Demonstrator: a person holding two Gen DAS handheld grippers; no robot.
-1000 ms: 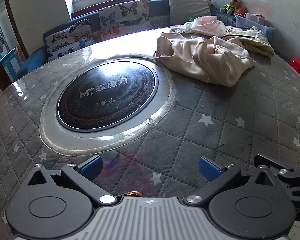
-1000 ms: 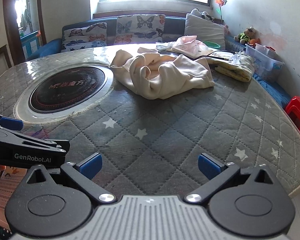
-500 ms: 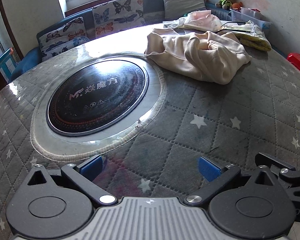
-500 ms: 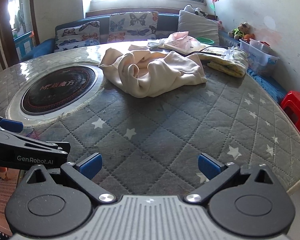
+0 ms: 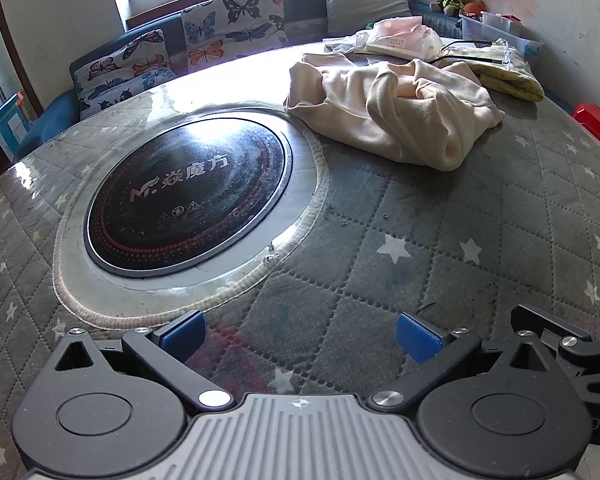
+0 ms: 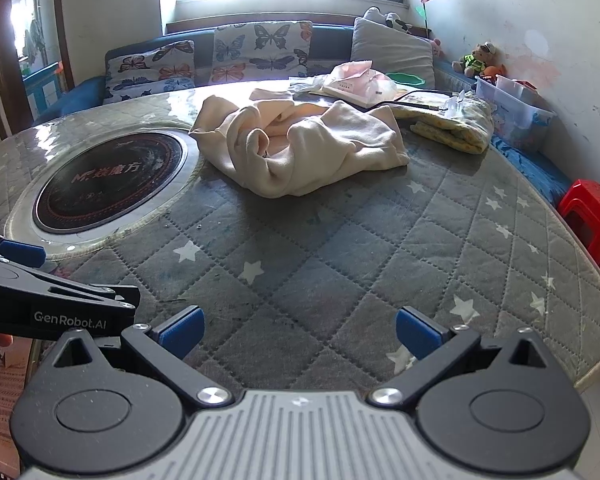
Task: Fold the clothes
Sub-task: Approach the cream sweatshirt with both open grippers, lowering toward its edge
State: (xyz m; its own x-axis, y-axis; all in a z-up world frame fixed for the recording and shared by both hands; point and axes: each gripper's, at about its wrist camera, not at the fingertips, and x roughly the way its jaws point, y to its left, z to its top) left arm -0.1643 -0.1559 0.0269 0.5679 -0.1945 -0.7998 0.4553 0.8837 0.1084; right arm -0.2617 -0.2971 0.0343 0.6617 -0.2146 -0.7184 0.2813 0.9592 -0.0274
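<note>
Cream, soft and all bunched up, the sweatshirt (image 6: 300, 148) lies in a lumpy heap on the far half of the round bench (image 6: 340, 264), just beside the cooktop's rim. The bench has a grey quilted cover with stitched diamonds and little white stars, under a shiny clear sheet. A round black glass cooktop (image 5: 188, 204) sits in it, smooth and glossy, with a pale ring around it. Behind the sweatshirt lie a folded yellow blanket (image 6: 456, 128) and a pink plastic bag (image 6: 356, 80), near the far edge.

The left hand-held gripper (image 5: 300, 332) hangs over the near edge with its blue pads spread wide apart, holding nothing. The right hand-held gripper (image 6: 298, 330) is just beside it, also wide apart and holding nothing. Between the grippers and the sweatshirt is a wide flat stretch of cover. A red plastic stool (image 6: 592, 216) stands off the right edge.
</note>
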